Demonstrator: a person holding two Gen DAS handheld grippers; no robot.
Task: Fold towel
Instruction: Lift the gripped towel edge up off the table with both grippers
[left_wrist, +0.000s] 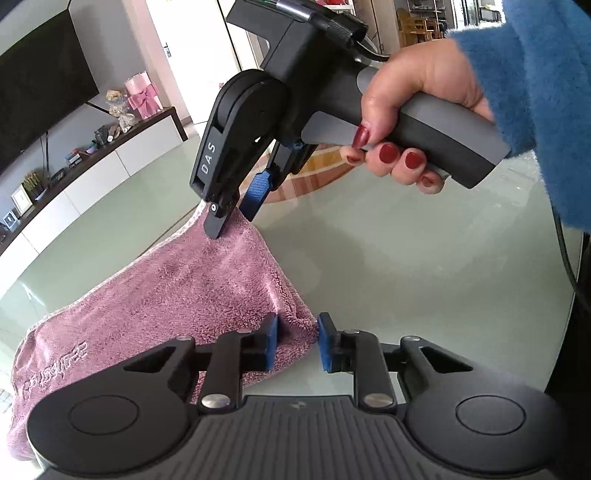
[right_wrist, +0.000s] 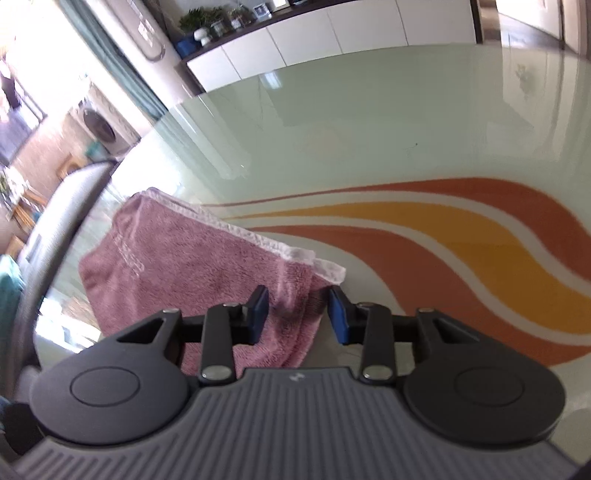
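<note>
Towel (left_wrist: 155, 295) already folded, flat on table (left_wrist: 388, 258). Left gripper (left_wrist: 297, 341) and right gripper (right_wrist: 298, 314) straddle edge corners, pads apart, not clamped. Next: pinch both corners, fold over.

- The left gripper (left_wrist: 297, 341) points forward and down, its blue pads (left_wrist: 272, 341) standing apart with a gap between them.
- The right gripper (left_wrist: 236, 214) tilts steeply down, its jaws apart as well.
- A hand (left_wrist: 413, 122) in a blue fuzzy sleeve (left_wrist: 535, 92) wraps the right gripper's grey handle.
</note>
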